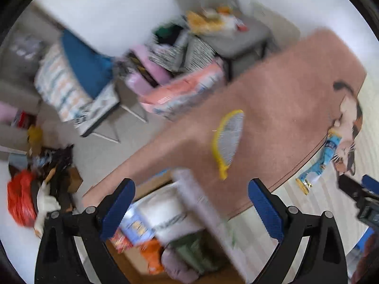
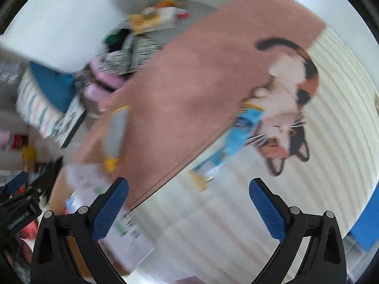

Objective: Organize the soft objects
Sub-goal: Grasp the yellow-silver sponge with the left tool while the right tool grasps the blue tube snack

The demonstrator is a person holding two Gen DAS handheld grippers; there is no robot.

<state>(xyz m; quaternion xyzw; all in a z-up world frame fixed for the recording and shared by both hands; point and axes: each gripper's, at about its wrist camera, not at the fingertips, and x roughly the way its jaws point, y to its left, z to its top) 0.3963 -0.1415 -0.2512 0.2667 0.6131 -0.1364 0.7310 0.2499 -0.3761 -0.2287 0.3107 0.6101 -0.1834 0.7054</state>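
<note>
Both tools are empty with jaws spread wide: the left gripper (image 1: 191, 210) hangs over an open cardboard box (image 1: 151, 185) crammed with packets, and the right gripper (image 2: 189, 209) hangs over the cream striped mat (image 2: 331, 118) by the long edge of the pink rug (image 2: 189, 82). This looks like an approach step, nothing grasped yet. The likeliest soft object is the calico cat plush (image 2: 289, 104), lying across the rug's edge onto the mat beside a blue packet (image 2: 236, 135); the right tool must reach forward to it, then close.

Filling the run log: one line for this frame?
left hand-held gripper open | right hand-held gripper open | nothing held | cat plush untouched | views blurred
</note>
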